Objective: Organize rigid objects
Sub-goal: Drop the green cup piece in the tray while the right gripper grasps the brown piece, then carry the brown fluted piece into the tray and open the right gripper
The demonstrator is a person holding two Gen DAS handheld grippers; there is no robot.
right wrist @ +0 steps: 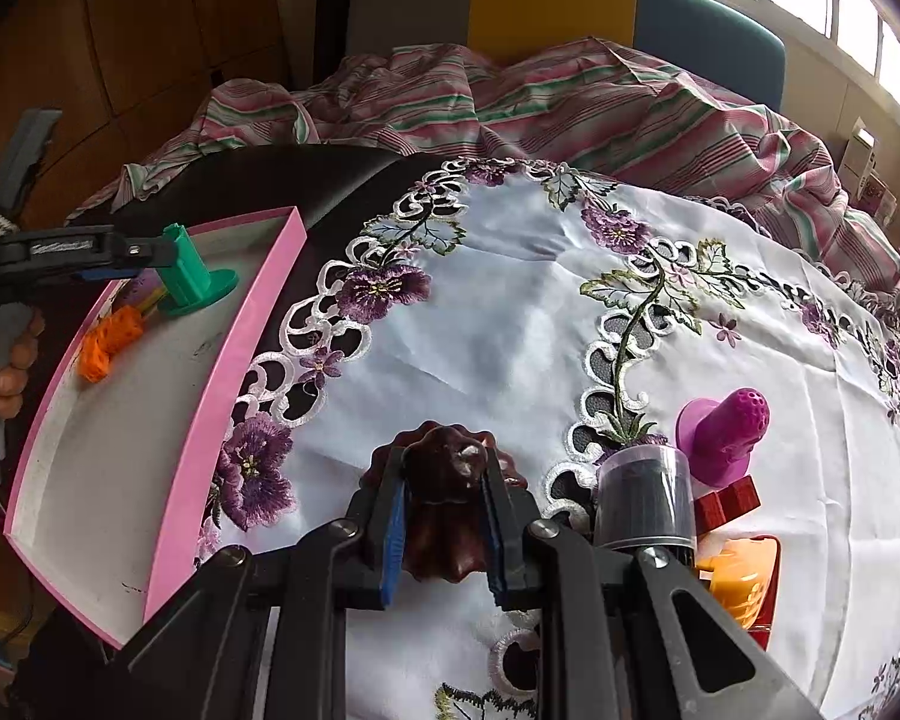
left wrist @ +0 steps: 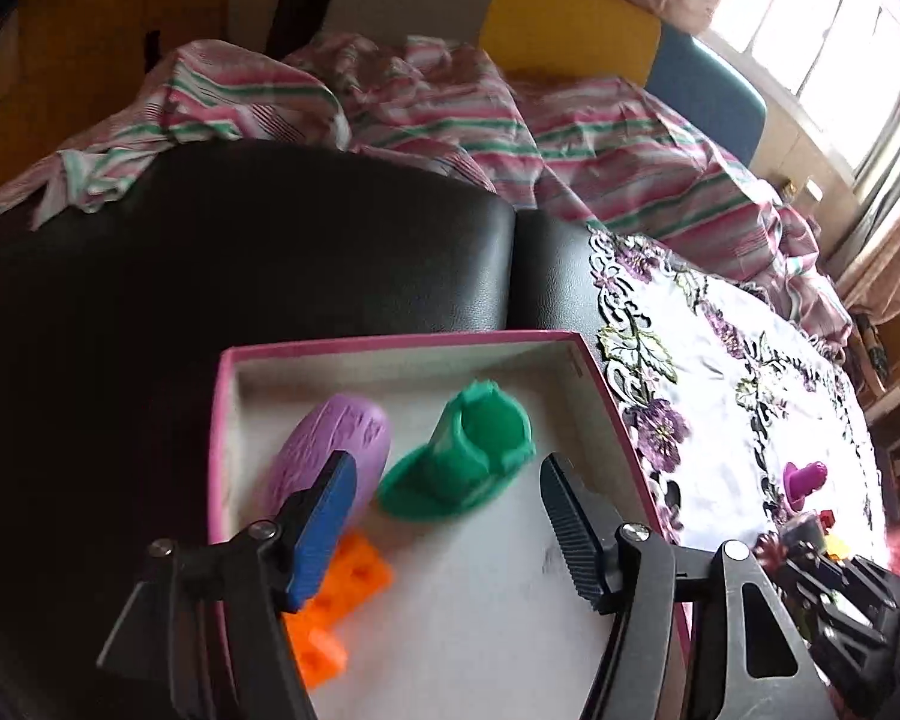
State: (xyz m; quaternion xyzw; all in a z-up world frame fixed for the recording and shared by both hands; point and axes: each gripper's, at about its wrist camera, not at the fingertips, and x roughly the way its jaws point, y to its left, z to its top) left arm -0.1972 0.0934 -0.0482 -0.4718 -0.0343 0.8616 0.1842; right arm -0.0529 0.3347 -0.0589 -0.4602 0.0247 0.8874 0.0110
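Clamped in my right gripper (right wrist: 444, 516) is a dark brown fluted mould (right wrist: 447, 480), low over the cloth-covered surface (right wrist: 510, 312). My left gripper (left wrist: 444, 516) hangs released over the pink box (right wrist: 252, 324), nothing between its jaws. Inside lie a green holder (left wrist: 468, 462), a purple egg (left wrist: 330, 450) and an orange block (left wrist: 336, 606). Judging by what's left, the magenta toy (right wrist: 726, 438), clear cup (right wrist: 645, 498) and red and yellow pieces still need boxing.

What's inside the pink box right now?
Pink box holds a green flanged cylinder, a purple ribbed piece and orange blocks; the left gripper hides part of them.
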